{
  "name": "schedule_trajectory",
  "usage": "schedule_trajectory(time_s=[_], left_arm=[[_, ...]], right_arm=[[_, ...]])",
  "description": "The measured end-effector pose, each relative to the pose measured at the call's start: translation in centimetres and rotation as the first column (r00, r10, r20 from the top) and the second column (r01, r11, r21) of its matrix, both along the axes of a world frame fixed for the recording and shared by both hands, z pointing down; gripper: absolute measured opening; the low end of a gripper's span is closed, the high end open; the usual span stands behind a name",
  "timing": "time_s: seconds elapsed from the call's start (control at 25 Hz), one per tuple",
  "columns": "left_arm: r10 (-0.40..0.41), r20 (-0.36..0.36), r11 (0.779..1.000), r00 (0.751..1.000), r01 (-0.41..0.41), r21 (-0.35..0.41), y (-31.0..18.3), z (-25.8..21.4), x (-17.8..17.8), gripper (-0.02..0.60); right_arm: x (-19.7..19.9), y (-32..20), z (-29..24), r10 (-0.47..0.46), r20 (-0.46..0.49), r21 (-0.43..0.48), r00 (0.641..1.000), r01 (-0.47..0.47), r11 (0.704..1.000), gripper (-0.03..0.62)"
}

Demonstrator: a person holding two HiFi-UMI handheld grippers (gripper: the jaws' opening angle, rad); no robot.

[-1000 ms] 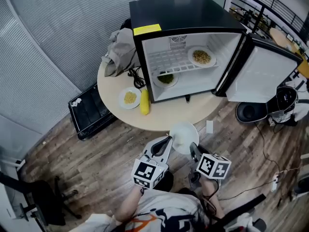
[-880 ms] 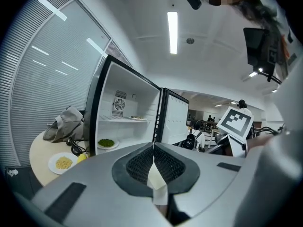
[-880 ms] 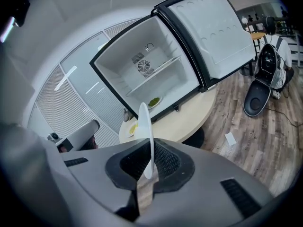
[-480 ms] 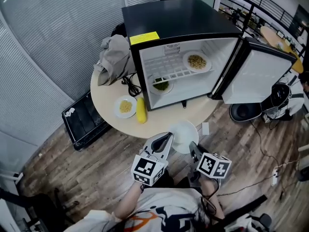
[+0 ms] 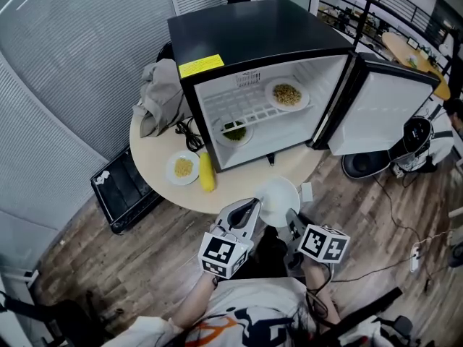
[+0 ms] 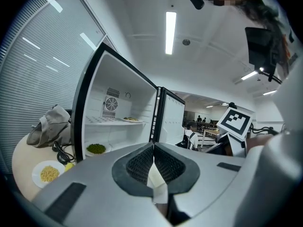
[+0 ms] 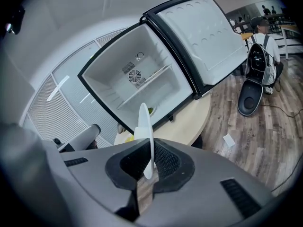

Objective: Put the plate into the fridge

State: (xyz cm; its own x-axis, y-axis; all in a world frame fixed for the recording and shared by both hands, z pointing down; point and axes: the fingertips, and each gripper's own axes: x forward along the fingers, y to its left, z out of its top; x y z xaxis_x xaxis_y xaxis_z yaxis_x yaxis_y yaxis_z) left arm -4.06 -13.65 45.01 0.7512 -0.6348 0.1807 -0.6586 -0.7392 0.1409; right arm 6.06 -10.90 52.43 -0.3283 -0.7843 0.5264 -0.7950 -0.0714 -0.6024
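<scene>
Now — L tongs (image 5: 251,210) + R tongs (image 5: 291,221) both pinch white plate (image 5: 279,197) rim — fridge (image 5: 253,31) open ahead.

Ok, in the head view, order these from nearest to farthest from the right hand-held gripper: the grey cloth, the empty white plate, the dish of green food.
1. white plate, held in the right hand-held gripper.
2. dish of green food, low inside the fridge.
3. grey cloth, on the table, left of the fridge.

Table (image 5: 246,185): round | on it: fridge (image 5: 253,31), cloth (image 5: 155,96), cable (image 5: 187,130), food plate (image 5: 182,168), possibly corn (image 5: 207,172)
</scene>
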Motion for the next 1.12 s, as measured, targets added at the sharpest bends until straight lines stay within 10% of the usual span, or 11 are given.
schedule_trajectory(time_s=[1.12], left_arm=[[-0.088, 0.064, 0.992, 0.994, 0.094, -0.085, -11.7, 3.3, 3.9, 0.012]], right_arm=[[6.4, -14.4, 3.8, 0.055, 0.150, -0.098, 0.987, -0.040, 0.994, 0.026]])
